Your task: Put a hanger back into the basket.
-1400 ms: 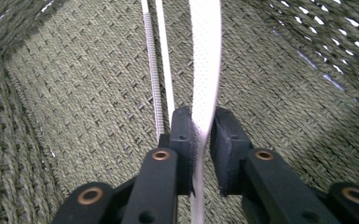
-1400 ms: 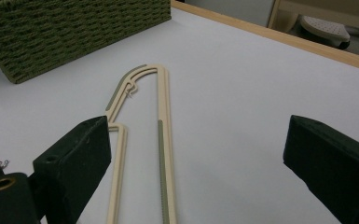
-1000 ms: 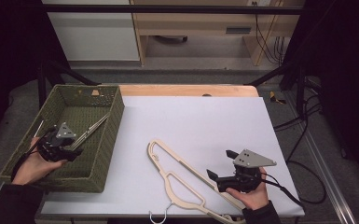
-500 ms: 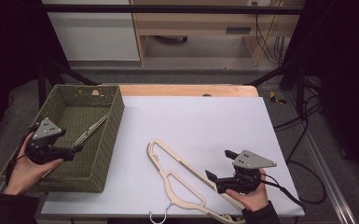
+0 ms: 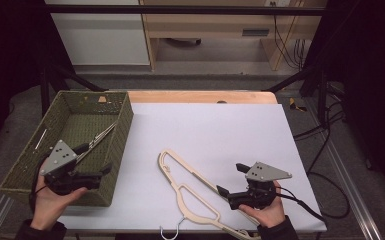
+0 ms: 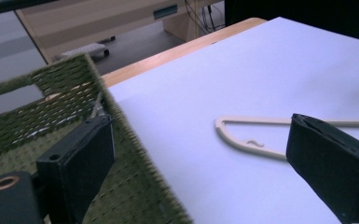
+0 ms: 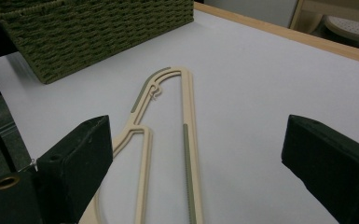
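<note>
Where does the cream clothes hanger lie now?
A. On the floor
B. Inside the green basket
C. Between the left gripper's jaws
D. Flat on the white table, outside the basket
D: the hanger lies flat on the table, to the right of the basket.

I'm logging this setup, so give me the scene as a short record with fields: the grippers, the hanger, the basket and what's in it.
left gripper: open, nothing between its jaws, over the basket's near right wall
right gripper: open, by the hanger's lower part
hanger: cream, flat on the white table
basket: green woven, at table's left
basket contents: metal tongs
</note>
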The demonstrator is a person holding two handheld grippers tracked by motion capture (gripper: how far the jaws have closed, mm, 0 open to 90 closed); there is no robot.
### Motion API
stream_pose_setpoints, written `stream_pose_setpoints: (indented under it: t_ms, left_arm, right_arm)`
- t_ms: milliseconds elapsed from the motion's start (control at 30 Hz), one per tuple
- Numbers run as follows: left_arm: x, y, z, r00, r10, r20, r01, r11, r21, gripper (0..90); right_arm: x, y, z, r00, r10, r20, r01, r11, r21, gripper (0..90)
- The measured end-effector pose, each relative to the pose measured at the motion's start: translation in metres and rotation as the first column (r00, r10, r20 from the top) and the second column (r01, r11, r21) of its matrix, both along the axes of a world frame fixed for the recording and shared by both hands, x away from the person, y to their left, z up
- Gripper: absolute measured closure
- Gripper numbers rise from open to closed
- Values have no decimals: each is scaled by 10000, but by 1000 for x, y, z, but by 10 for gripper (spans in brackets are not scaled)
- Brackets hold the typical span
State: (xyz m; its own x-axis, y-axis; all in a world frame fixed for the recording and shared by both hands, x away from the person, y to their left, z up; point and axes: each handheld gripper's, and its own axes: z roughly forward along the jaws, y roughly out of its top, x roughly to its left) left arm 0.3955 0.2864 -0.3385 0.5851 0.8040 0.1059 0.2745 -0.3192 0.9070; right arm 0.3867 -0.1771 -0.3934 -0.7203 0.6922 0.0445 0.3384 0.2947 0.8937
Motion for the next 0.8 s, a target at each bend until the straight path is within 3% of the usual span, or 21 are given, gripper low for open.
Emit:
stream_pose_setpoints:
  t_ms: [167, 300, 400, 500, 600, 700, 800]
  left_arm:
    - [-4, -20, -5, 9988, -487, 47, 488, 9975, -518, 80]
    - [-3, -40, -13, 9954, -955, 15, 955, 9946, -395, 79]
    - [-1, -52, -21, 9918, -1280, -68, 1270, 9886, -811, 89]
    - [1, -65, -29, 9898, -1418, -162, 1408, 9887, -515, 89]
    - [1, -76, -37, 9866, -1607, -280, 1592, 9861, -483, 88]
    - [-1, -82, -47, 9830, -1782, -432, 1754, 9825, -626, 92]
    - [-2, -83, -56, 9809, -1834, -655, 1813, 9828, -359, 85]
  right_arm:
    - [-1, 2, -1, 9999, 100, -89, -100, 9999, 9, 91]
    - [-1, 2, -2, 9997, 187, -144, -185, 9998, 89, 93]
    - [-1, 4, -3, 9993, 296, -215, -294, 9995, 86, 98]
    - [-2, 7, -5, 9988, 408, -264, -408, 9992, 2, 103]
    - [-3, 10, -6, 9978, 570, -326, -571, 9984, -29, 115]
    - [-3, 14, -9, 9962, 759, -422, -765, 9970, -119, 120]
    - [-5, 20, -12, 9939, 986, -488, -998, 9948, -226, 118]
